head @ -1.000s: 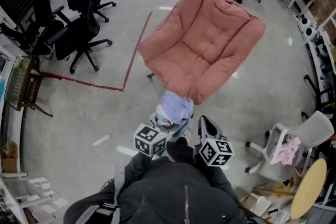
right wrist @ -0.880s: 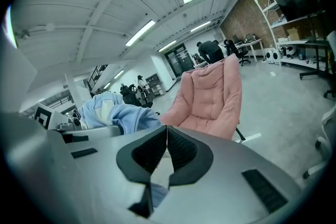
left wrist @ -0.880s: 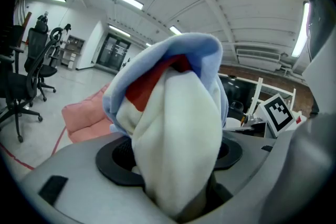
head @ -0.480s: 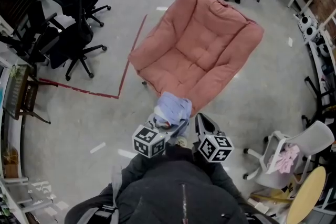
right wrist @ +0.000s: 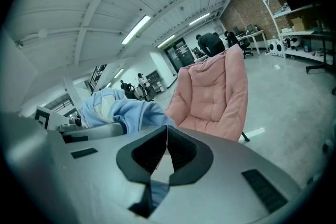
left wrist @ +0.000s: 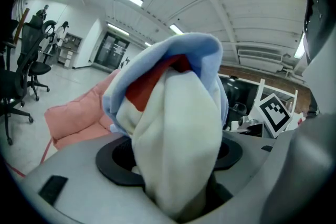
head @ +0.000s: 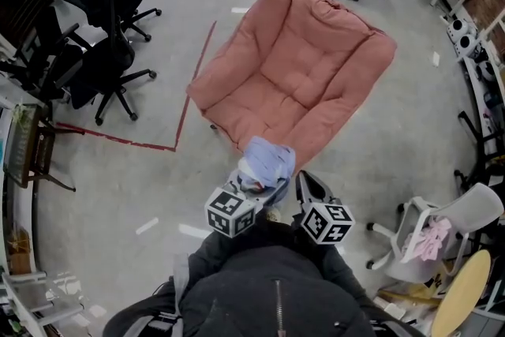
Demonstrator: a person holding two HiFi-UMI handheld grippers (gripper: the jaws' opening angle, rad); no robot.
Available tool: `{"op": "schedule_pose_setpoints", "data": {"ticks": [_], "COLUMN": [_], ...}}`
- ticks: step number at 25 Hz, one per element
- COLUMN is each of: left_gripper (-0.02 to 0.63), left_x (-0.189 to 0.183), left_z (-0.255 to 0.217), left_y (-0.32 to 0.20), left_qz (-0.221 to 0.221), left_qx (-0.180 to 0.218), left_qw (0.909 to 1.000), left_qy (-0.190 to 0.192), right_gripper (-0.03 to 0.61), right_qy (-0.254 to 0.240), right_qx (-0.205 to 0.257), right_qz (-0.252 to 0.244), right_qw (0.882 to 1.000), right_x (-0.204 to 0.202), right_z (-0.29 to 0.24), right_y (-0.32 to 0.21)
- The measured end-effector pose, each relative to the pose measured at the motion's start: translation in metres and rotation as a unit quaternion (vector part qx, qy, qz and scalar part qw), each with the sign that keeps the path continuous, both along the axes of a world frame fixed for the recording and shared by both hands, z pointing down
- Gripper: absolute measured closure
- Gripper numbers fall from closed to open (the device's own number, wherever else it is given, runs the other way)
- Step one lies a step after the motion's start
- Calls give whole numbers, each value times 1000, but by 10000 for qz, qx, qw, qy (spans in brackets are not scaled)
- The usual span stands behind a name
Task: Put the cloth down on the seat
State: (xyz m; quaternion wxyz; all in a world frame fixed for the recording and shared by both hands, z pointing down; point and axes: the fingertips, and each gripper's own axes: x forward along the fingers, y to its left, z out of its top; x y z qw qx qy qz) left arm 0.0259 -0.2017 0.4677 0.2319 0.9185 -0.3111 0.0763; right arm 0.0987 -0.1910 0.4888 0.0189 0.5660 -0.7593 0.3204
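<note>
In the head view the left gripper (head: 257, 181) carries the bundled light-blue and white cloth (head: 267, 160) just before the front edge of the padded pink armchair seat (head: 268, 102), which lies straight ahead. In the left gripper view the jaws clamp this cloth. In the right gripper view the right gripper (right wrist: 166, 140) is closed with nothing in it, beside the seat.

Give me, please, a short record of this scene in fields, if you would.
cloth: light blue bundle with white and red, held near the chair's front edge
left hand-held gripper: closed on the cloth
right hand-held gripper: jaw tips together, beside the cloth
seat: bare, part of the pink chair
task: cloth not yet put down
</note>
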Motion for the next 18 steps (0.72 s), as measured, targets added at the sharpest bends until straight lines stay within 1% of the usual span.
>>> {"op": "schedule_pose_setpoints", "data": {"ticks": [4, 7, 13, 18], "left_gripper": [282, 282, 282, 282], "left_x": [6, 14, 30, 57], "left_z": [-2, -5, -17, -29], "left_y": [-11, -22, -54, -77], "left_qz": [119, 349, 943, 1569], "left_qx": [-24, 16, 51, 118], "left_qw": [9999, 9994, 9955, 9875], "left_qy": [57, 63, 38, 29], "right_gripper": [570, 569, 569, 570], "right_qy": [27, 30, 23, 34], "right_qx": [-111, -166, -130, -1], "right_qz": [122, 328, 943, 1569], "right_qw": [9999, 9993, 9955, 9876], "right_x": [2, 8, 23, 51], "right_z": [3, 4, -7, -22], "right_y": [-1, -6, -33, -54]}}
